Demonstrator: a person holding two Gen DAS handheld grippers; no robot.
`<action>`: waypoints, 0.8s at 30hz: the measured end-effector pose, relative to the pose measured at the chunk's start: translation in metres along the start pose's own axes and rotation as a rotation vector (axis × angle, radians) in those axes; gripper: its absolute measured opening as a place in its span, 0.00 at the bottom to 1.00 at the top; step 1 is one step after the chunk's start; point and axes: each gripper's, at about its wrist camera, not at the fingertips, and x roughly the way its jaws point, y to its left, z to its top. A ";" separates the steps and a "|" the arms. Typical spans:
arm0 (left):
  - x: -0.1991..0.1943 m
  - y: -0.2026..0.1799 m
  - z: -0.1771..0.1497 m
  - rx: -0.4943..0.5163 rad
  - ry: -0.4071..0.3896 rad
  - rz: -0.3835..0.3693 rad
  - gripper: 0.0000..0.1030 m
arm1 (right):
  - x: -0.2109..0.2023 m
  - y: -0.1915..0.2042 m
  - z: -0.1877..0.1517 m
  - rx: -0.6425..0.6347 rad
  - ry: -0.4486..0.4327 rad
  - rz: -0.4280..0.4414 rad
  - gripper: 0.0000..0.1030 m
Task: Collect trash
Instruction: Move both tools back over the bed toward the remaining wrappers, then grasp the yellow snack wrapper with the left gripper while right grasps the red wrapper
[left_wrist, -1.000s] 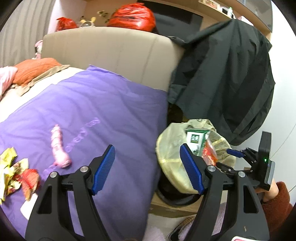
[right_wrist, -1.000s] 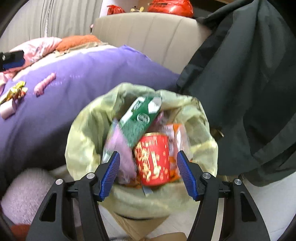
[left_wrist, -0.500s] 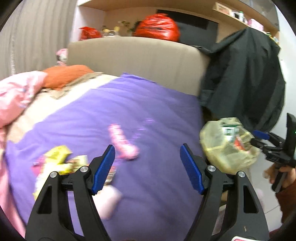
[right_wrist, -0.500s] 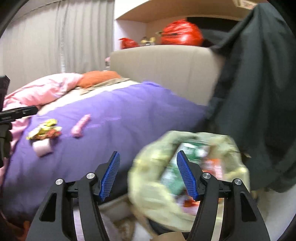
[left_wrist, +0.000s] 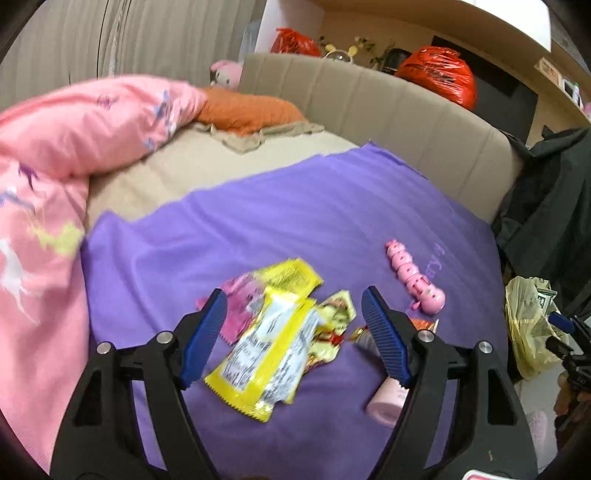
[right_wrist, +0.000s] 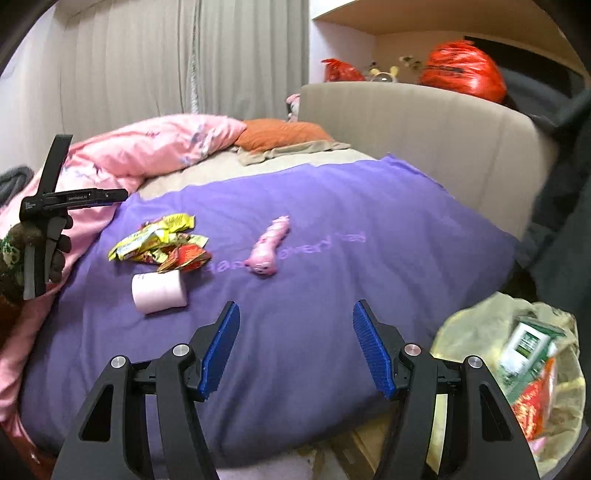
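A heap of snack wrappers (left_wrist: 273, 339) lies on the purple blanket (left_wrist: 295, 221), with a big yellow one on top. My left gripper (left_wrist: 293, 325) is open and empty, hovering right over the heap. A pink roll (left_wrist: 386, 400) lies beside its right finger. In the right wrist view the wrappers (right_wrist: 159, 243) and roll (right_wrist: 159, 291) lie at the left. My right gripper (right_wrist: 295, 347) is open and empty above the blanket's front. The bin with a yellowish bag (right_wrist: 517, 369), holding trash, stands at the lower right and also shows in the left wrist view (left_wrist: 528, 332).
A pink toy (left_wrist: 413, 280) lies on the blanket right of the wrappers. A pink duvet (left_wrist: 55, 184) and orange pillow (left_wrist: 247, 110) lie at the left and back. A beige headboard (left_wrist: 406, 118) and a dark jacket (left_wrist: 554, 206) stand at the right.
Both grippers have swung left, away from the bin and toward the bed. The left one has come over the wrappers. Both stayed open.
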 end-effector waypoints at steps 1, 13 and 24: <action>0.003 0.004 -0.004 -0.010 0.009 -0.010 0.69 | 0.005 0.007 0.002 -0.014 0.007 0.010 0.59; 0.039 0.018 -0.030 -0.002 0.099 -0.044 0.69 | 0.133 0.101 0.058 -0.200 0.105 0.289 0.59; 0.046 0.030 -0.028 -0.057 0.098 -0.069 0.69 | 0.189 0.095 0.051 -0.094 0.208 0.409 0.34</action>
